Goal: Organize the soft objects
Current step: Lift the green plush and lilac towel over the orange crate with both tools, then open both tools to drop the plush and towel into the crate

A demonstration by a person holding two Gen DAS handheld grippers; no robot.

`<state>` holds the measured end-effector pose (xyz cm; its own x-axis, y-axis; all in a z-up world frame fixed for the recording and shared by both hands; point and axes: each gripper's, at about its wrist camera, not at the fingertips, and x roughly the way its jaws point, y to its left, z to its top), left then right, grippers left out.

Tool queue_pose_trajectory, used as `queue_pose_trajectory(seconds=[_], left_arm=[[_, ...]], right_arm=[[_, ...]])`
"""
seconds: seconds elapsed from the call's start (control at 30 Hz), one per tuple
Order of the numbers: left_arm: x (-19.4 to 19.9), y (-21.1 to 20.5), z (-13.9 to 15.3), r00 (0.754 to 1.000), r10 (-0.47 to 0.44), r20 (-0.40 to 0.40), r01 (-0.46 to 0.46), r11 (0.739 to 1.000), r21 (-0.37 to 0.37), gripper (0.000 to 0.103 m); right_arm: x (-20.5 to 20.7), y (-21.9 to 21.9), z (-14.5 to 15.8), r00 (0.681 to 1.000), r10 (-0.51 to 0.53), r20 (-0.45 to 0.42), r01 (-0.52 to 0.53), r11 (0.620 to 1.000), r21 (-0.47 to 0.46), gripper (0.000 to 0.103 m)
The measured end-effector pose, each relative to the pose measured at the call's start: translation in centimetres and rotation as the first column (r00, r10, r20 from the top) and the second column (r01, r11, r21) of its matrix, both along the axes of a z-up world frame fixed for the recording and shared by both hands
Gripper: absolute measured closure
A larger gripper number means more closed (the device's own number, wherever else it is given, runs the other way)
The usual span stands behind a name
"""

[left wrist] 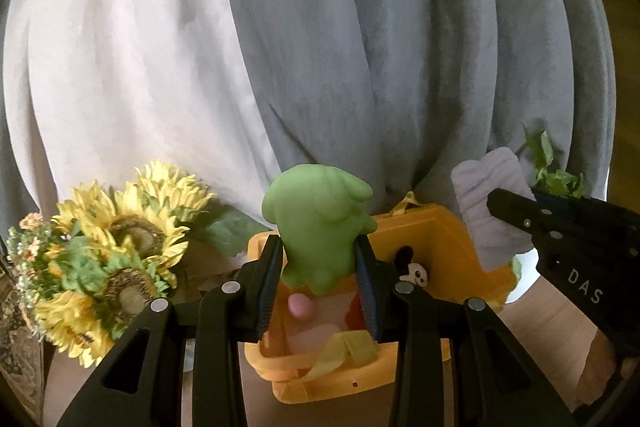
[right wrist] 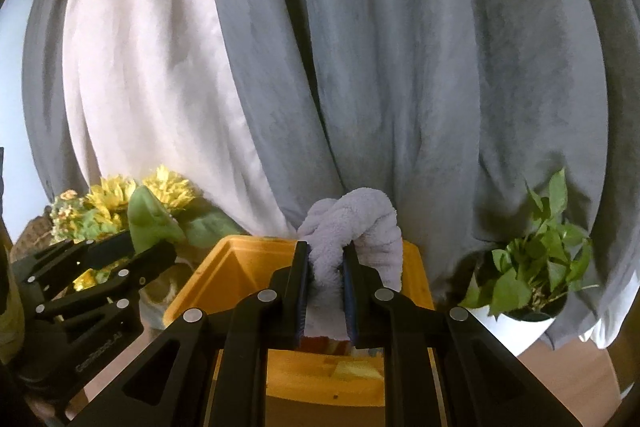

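My left gripper (left wrist: 318,255) is shut on a green soft toy (left wrist: 320,219) and holds it above the orange bin (left wrist: 440,239). My right gripper (right wrist: 326,267) is shut on a lilac rolled towel (right wrist: 352,223) and holds it over the same orange bin (right wrist: 212,267). In the left wrist view the towel (left wrist: 488,203) and the right gripper show at the right. In the right wrist view the green toy (right wrist: 150,219) and the left gripper show at the left. Inside the bin lie a pink egg-shaped toy (left wrist: 299,306), a small black-and-white plush (left wrist: 412,269) and a yellow ribbon (left wrist: 340,355).
A sunflower bouquet (left wrist: 116,247) stands left of the bin. A potted green plant (right wrist: 536,263) in a white pot stands to the right. Grey and white curtains (right wrist: 320,67) hang close behind. The bin sits on a wooden surface (right wrist: 576,379).
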<state>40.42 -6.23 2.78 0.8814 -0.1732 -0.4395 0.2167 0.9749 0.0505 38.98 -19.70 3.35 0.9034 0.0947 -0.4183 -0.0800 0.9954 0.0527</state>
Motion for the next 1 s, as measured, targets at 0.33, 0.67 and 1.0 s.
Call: queue_pose_trajectory(seconds=[0.33, 0.67, 1.0], left_arm=[[4.8, -0.5, -3.0, 0.996, -0.019, -0.088, 0.020, 1.000, 0.019, 0.067], [7.9, -1.2, -6.5, 0.980, -0.040, -0.192, 0.050, 0.998, 0.046, 0.067], [8.3, -1.2, -7.4, 0.977, -0.038, -0.211, 0.053, 0.996, 0.067, 0.064]], right_arm=[[4.5, -0.3, -2.5, 0.996, -0.013, -0.090, 0.012, 1.000, -0.011, 0.086], [7.4, -0.4, -5.6, 0.981, -0.014, -0.195, 0.008, 1.000, -0.030, 0.086], [9.0, -1.0, -7.8, 0.960, -0.013, -0.278, 0.007, 1.000, -0.023, 0.078]])
